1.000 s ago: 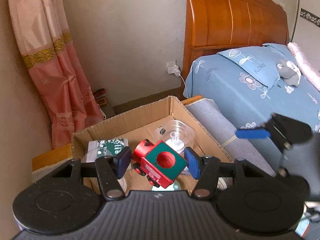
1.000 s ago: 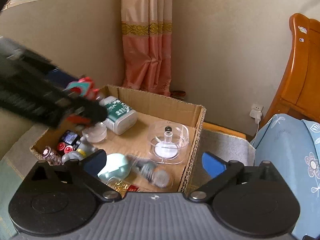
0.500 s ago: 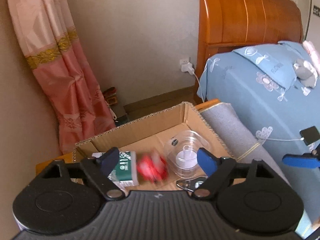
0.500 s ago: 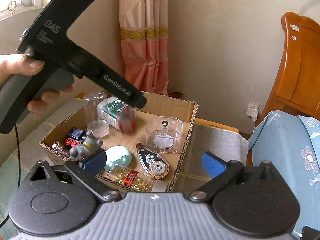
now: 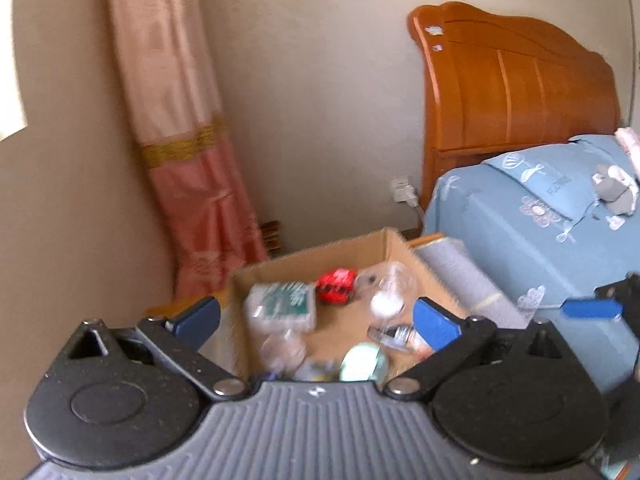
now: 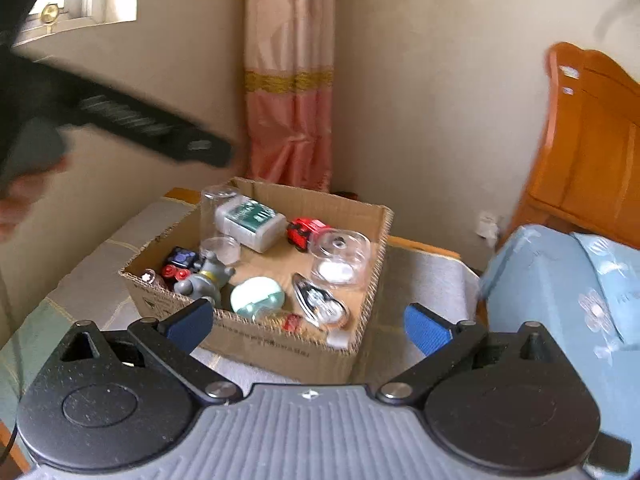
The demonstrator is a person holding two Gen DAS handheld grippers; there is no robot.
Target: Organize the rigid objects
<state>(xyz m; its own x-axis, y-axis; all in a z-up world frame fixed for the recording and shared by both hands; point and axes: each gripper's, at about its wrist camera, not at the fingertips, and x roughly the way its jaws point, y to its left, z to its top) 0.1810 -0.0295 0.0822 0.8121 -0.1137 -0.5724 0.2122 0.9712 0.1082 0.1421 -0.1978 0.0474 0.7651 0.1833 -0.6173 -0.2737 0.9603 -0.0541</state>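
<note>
Cardboard box point(image 6: 288, 344) w/ red toy train point(image 6: 306, 231), clear dome point(image 6: 340, 258), misc.

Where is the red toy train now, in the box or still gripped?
In the cardboard box: the red toy train lies beside the clear round container; left gripper is open.

Left gripper point(image 5: 316, 318) and right gripper point(image 6: 308, 326), jaws wide apart.
</note>
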